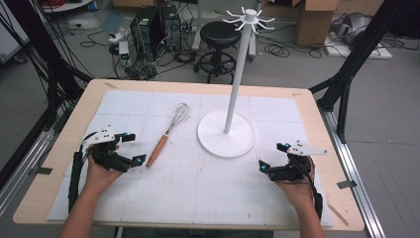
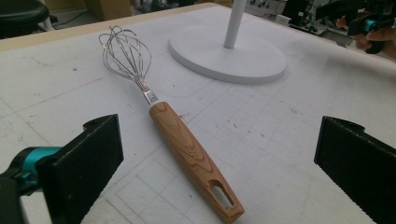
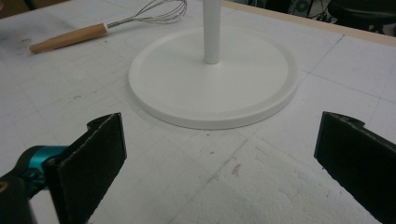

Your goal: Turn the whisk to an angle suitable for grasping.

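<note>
the whisk [image 2: 159, 116] lies flat on the mat [image 1: 198, 188], left of the stand [image 1: 227, 133], just beside my left claw [image 1: 133, 148]. that claw gapes, empty. my right claw [image 1: 271, 157] gapes too, near the stand's base.

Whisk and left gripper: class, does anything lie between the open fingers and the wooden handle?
Nothing visible does. The whisk lies flat on the white mat, its handle pointing toward the left gripper, whose fingers stand open with bare mat between. The white stand sits farther off, beyond the whisk.
</note>
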Tool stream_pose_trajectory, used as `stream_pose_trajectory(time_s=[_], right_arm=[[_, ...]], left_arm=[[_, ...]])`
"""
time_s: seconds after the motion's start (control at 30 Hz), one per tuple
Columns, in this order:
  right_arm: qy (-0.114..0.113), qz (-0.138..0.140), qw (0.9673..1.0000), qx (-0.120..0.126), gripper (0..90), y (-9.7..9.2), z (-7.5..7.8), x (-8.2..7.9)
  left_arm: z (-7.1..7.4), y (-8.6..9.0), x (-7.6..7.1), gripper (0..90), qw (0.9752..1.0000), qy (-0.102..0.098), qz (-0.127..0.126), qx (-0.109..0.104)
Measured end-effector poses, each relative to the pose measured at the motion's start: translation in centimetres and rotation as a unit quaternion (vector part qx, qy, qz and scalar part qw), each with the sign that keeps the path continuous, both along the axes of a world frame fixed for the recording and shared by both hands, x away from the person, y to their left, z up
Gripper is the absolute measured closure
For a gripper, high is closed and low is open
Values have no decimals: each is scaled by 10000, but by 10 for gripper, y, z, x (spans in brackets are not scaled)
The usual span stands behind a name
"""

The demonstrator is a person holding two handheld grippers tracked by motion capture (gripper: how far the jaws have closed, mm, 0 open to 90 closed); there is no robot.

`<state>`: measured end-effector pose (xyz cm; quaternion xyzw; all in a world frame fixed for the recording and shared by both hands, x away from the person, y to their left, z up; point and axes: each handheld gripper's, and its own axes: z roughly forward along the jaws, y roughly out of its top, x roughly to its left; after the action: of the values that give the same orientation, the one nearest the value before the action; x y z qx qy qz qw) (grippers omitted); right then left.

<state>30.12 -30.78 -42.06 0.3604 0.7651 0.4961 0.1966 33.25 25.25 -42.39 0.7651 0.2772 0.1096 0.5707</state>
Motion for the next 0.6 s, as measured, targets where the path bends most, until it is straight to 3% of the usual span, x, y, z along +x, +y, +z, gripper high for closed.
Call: stream_pose_trajectory(time_s=[0.1, 0.4, 0.6], right_arm=[[85, -19, 10000, -46, 10, 1, -1, -1], [26, -84, 9999, -105, 10, 0, 1, -5], [8, -71, 9999, -102, 10, 0, 0, -3]], left_arm=[[0, 0, 0, 16, 10000, -23, 42, 8], [2, 2, 0, 17, 9999, -6, 86, -58], [2, 1, 0, 16, 9999, 20, 138, 7]])
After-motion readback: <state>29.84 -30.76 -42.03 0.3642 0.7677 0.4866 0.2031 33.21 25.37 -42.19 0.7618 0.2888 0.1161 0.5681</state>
